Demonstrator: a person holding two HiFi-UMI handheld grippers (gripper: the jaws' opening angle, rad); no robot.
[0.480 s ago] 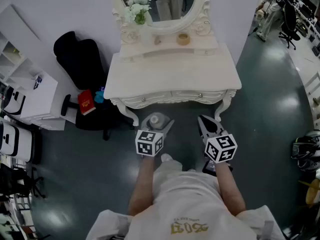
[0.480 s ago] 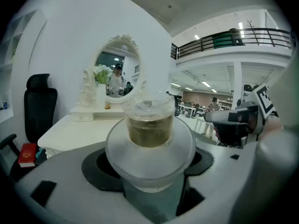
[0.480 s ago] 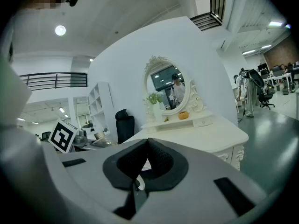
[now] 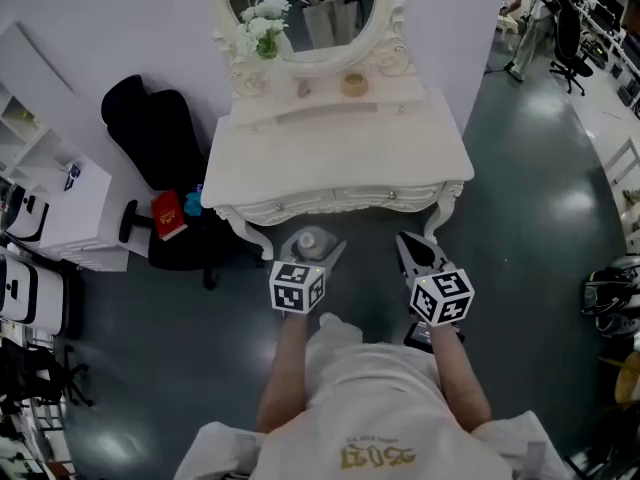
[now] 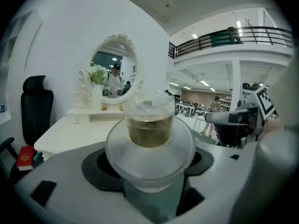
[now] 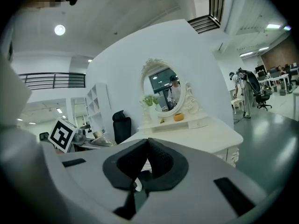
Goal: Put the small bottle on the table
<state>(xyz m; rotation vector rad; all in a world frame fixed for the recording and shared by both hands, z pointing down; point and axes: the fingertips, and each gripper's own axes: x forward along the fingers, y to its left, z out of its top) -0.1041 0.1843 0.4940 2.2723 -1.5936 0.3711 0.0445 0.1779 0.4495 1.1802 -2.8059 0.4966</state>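
The left gripper [image 4: 311, 244] has its jaws spread wide and clamped on the small bottle [image 5: 149, 127], which is in the air just short of the table's [image 4: 340, 148] front edge. Beside it, the right gripper [image 6: 144, 158] has its jaws pressed together on nothing, also short of the table.

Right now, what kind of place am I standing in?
Probably an open-plan office or lab hall with a staged bedroom corner: a white dressing table with an oval mirror, office chairs, and a railed mezzanine.
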